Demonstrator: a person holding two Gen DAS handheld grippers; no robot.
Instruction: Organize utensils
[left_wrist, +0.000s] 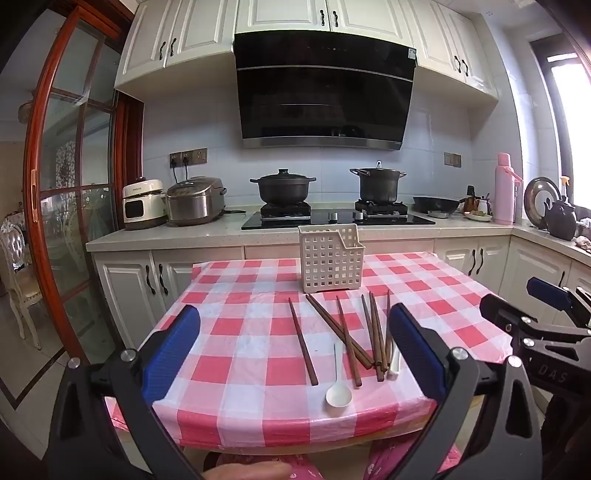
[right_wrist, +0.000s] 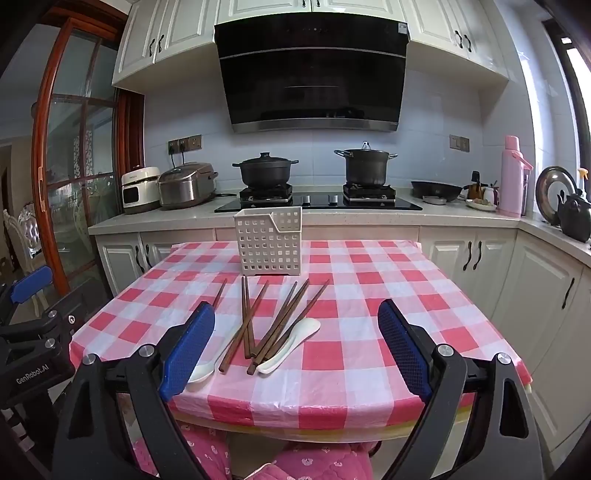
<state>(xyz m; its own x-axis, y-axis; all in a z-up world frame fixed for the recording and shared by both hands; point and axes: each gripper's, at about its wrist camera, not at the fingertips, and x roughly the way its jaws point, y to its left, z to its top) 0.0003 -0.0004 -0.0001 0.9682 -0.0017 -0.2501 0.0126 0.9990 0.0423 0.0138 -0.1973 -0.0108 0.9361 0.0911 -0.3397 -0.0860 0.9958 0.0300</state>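
The left hand-held gripper (left_wrist: 293, 352) hovers above the near edge of the table (left_wrist: 424, 291) with its blue pads spread wide and nothing between them. The right hand-held gripper (right_wrist: 297, 345) hangs the same way, jaws wide and empty, near the same edge.

On the red-and-white checked cloth, a loose bundle of brown wooden chopsticks (right_wrist: 266, 325) lies fanned out and partly crossing near the near edge, tips pointing toward the far edge. A white ceramic spoon (right_wrist: 291, 345) rests against the right side of the bundle, and a second white spoon (left_wrist: 338, 387) lies on its left side by the near edge. A white perforated utensil holder (left_wrist: 330, 258) stands upright at the far edge, just beyond the chopstick tips.
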